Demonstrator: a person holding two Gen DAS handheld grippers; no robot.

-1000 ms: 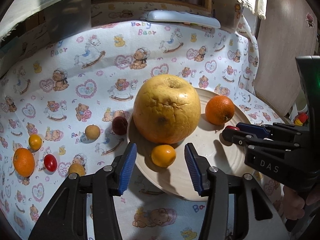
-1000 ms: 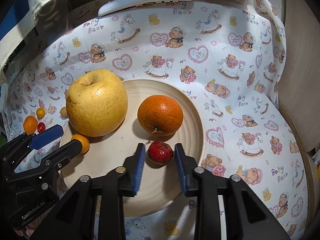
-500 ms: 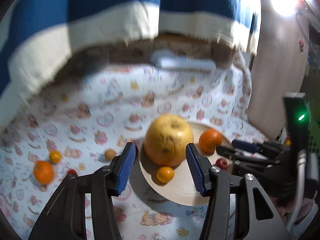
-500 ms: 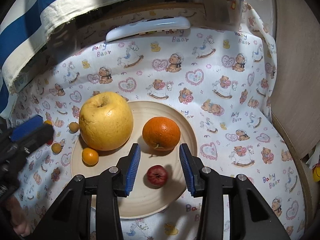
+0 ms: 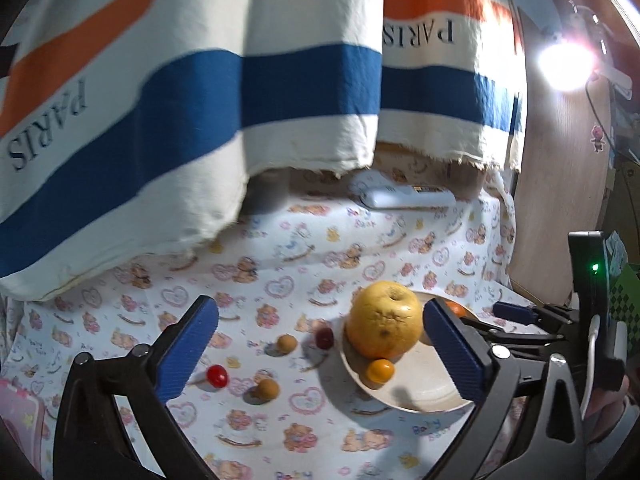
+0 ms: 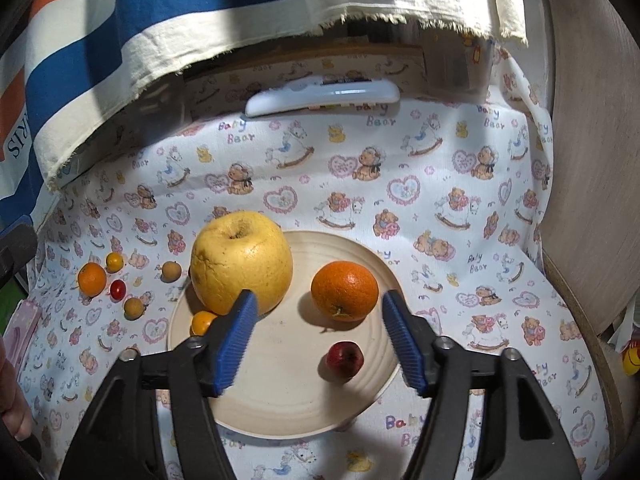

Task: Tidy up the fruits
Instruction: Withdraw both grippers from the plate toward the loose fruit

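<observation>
— Fruits sit in two lots on your table [image 6: 400,152], which wears a teddy-bear cloth. On the plate [image 6: 280,400] lie a big yellow pomelo [image 6: 241,261], an orange [image 6: 344,291], a small dark-red fruit [image 6: 345,359] and a small mandarin [image 6: 203,322] touching the pomelo.

— And what lies off my plate?

— Toward the table's left edge you have a second orange [image 6: 91,278], a little yellow fruit [image 6: 114,261], a cherry tomato [image 6: 117,289] and two brown round fruits [image 6: 171,271], [image 6: 134,307]. A dark fruit [image 5: 325,337] rests just beside the plate's left rim.

— My tongs?

— Your right tongs [image 6: 316,338] hang over the plate, spread wide with nothing between them; the dark-red fruit is below the gap. Your left tongs [image 5: 320,354] are also spread wide and empty, above the cloth. A white remote [image 6: 322,97] lies at the table's far edge, under a striped cloth [image 6: 160,20].
</observation>
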